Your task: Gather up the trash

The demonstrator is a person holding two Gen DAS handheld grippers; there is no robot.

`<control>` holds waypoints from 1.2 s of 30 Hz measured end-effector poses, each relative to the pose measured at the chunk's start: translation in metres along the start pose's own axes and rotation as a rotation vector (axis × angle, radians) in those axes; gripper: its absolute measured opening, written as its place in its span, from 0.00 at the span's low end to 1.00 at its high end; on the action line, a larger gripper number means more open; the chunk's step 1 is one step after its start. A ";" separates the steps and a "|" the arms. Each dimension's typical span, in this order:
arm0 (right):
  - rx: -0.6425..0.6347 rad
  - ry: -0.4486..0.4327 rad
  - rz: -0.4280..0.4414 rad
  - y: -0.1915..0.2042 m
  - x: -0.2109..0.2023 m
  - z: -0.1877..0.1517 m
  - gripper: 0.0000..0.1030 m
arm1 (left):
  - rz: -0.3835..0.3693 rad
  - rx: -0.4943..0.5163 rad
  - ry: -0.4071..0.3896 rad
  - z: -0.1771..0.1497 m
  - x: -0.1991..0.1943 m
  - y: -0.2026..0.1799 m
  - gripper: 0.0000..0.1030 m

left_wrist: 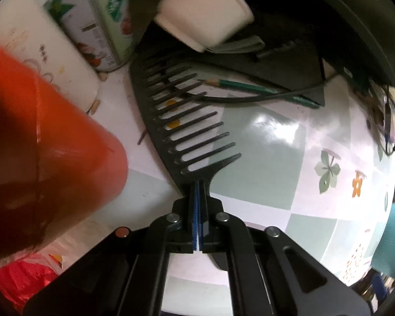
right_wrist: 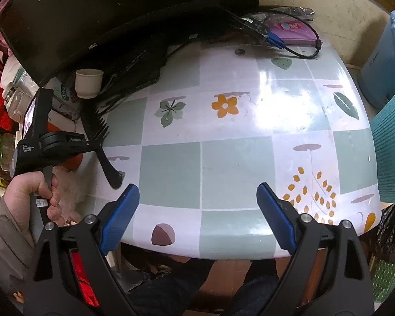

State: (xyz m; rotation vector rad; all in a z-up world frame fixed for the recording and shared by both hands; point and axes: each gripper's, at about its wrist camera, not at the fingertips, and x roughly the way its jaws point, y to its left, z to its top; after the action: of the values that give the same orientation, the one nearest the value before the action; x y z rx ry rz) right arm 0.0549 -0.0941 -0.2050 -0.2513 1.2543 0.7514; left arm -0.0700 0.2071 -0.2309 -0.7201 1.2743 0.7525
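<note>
My left gripper (left_wrist: 197, 184) is shut on the handle of a black wide-tooth comb (left_wrist: 181, 121), which lies just over the table with its teeth pointing right. The right wrist view shows that gripper (right_wrist: 97, 144) from the side, held in a hand, with the comb (right_wrist: 102, 142) in it at the table's left edge. My right gripper (right_wrist: 197, 205) is open and empty, above the table's near edge. An orange cup (left_wrist: 52, 152) stands close on the left. Peanut shells (left_wrist: 94, 105) lie beside a white container (left_wrist: 52, 60).
The table has a checked flower-pattern cover (right_wrist: 237, 131). A green pencil (left_wrist: 255, 89), a black cable and a white bowl (left_wrist: 205, 18) lie beyond the comb. A black monitor (right_wrist: 92, 13) stands at the back left, a beige cup (right_wrist: 88, 83) under it. A red bag (left_wrist: 23, 279) hangs low left.
</note>
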 end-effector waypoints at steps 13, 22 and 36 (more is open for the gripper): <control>0.024 0.007 -0.021 -0.010 -0.001 -0.002 0.87 | 0.071 0.056 -0.009 0.021 0.030 -0.042 0.54; 0.000 0.002 -0.003 -0.005 -0.001 0.001 0.87 | 0.064 0.073 -0.018 0.028 0.028 -0.055 0.31; -0.005 0.009 0.028 0.004 0.006 0.002 0.87 | -0.007 0.034 0.015 -0.005 0.036 -0.032 0.23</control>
State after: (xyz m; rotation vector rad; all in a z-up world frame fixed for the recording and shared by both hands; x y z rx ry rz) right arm 0.0541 -0.0880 -0.2088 -0.2417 1.2664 0.7778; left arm -0.0420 0.1885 -0.2655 -0.7037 1.2943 0.7197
